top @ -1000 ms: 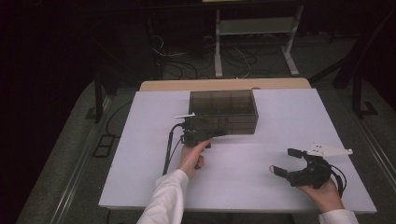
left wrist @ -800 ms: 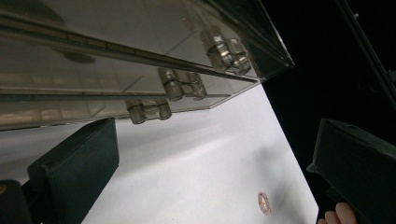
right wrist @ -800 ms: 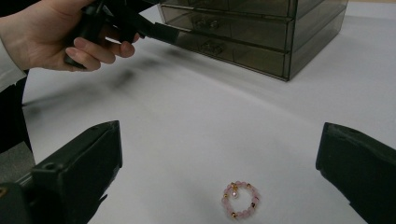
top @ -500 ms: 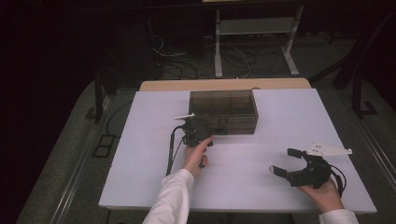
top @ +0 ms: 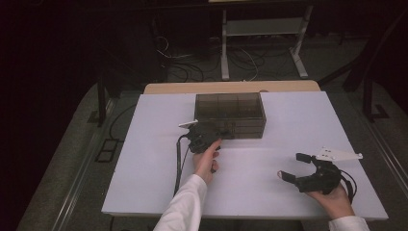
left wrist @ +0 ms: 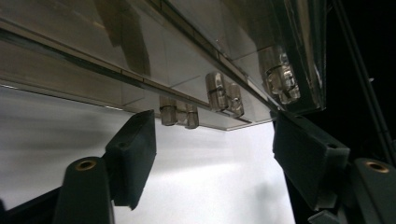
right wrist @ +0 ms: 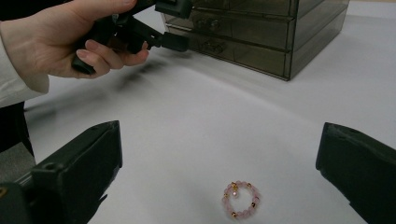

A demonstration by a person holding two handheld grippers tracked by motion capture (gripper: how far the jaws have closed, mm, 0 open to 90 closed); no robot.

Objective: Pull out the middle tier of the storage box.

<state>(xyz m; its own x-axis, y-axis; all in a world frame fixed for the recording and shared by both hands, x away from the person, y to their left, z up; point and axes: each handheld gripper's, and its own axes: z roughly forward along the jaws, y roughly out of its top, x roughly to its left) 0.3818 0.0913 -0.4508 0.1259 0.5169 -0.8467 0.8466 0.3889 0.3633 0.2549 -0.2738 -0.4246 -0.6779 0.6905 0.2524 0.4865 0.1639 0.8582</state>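
**Closing on the drawer box's front**

Facing you with its drawer fronts, the drawer box (top: 230,114) lies with its long axis across the table (top: 144,159), near the far edge. Bare tabletop stretches on both sides of it and before it. Your left gripper (top: 222,136) is at the box's front, its jaws just narrowing to a middling gap beside the small clear handles (left wrist: 179,114), pressing nothing. Your right gripper (top: 294,166), well right of the box, stands wide and empty over a pink bead bracelet (right wrist: 240,200).
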